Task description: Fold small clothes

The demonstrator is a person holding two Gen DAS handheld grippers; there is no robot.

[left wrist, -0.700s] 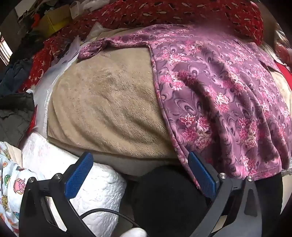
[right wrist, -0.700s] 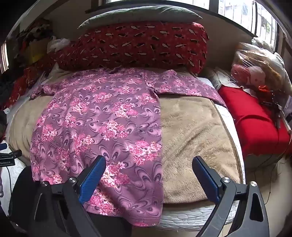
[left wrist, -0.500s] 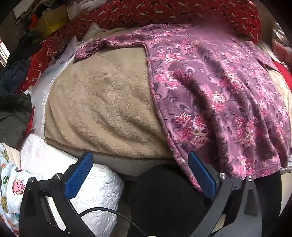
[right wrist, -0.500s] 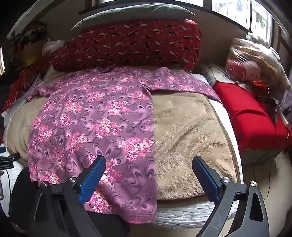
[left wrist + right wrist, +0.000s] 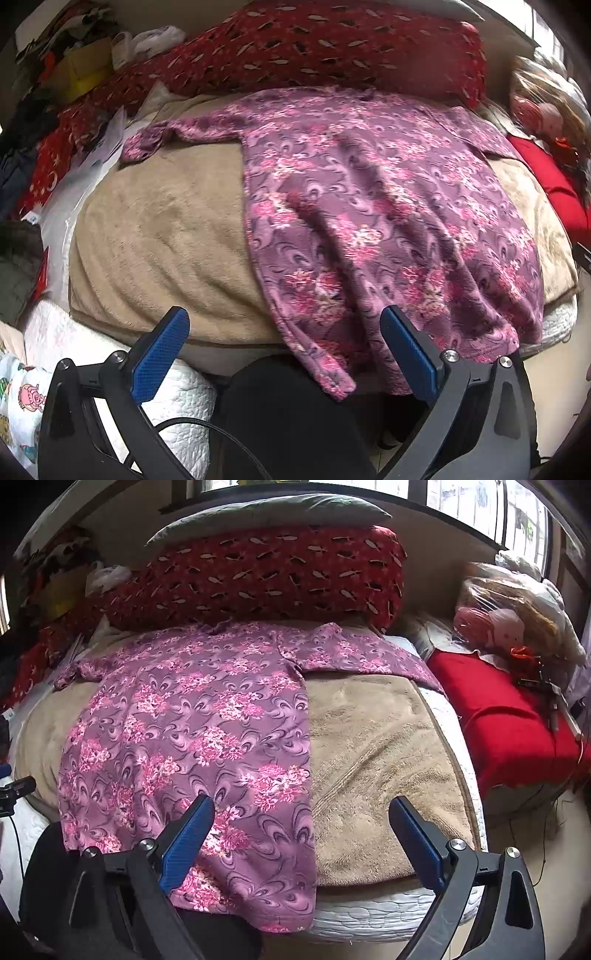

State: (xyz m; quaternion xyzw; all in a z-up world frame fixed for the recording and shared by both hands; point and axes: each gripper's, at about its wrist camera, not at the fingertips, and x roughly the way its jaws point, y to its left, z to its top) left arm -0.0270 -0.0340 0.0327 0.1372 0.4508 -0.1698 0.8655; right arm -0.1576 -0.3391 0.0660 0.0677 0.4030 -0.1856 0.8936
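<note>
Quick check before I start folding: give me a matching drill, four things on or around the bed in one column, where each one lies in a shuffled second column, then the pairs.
Things:
1. purple floral top
2. tan blanket
3. red patterned pillow
4. plain red cushion

Places:
A. off the bed's right side
B. across the head of the bed
C. spread flat, hem hanging over the near edge
D. directly on the white mattress, under the garment

Pairs: 1-C, 2-D, 3-B, 4-A
</note>
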